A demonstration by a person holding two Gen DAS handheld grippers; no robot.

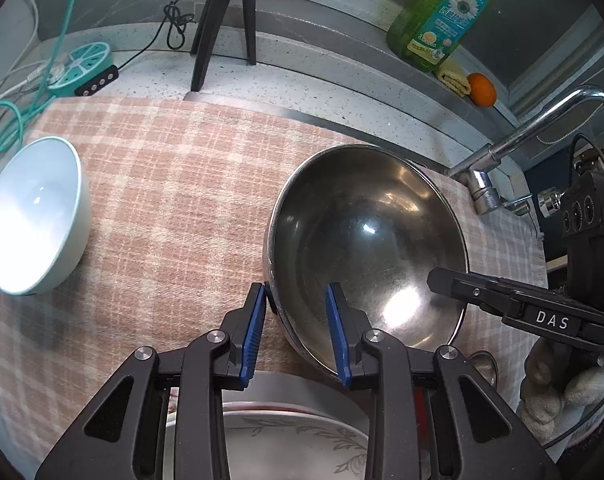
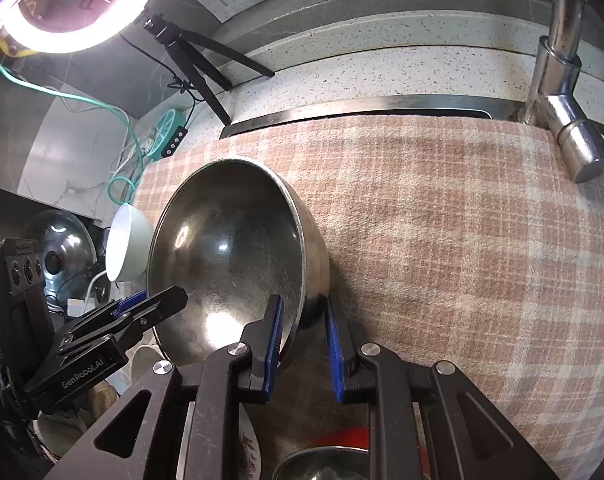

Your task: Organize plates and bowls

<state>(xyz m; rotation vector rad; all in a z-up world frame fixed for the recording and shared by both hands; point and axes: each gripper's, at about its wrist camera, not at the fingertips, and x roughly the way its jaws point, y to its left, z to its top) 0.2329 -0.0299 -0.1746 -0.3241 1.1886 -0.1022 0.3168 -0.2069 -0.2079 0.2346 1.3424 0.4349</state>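
A large steel bowl [image 1: 366,240] [image 2: 230,252] is held over the pink checked cloth [image 1: 162,180] by both grippers. My left gripper [image 1: 298,308] is shut on its near left rim, one blue pad outside the wall and one inside. My right gripper [image 2: 304,320] is shut on the opposite rim in the same way; its black fingers [image 1: 442,280] reach in from the right in the left wrist view. A white bowl [image 1: 34,216] [image 2: 126,244] stands on the cloth at the far left. A floral plate [image 1: 294,440] lies under my left gripper.
A chrome faucet [image 1: 542,128] [image 2: 562,80] rises at the right. On the back ledge are a green soap bottle [image 1: 442,12] and an orange [image 1: 482,88]. A black tripod [image 1: 226,20] and a teal power strip [image 1: 86,68] stand behind the cloth. A small steel bowl [image 2: 326,464] sits below my right gripper.
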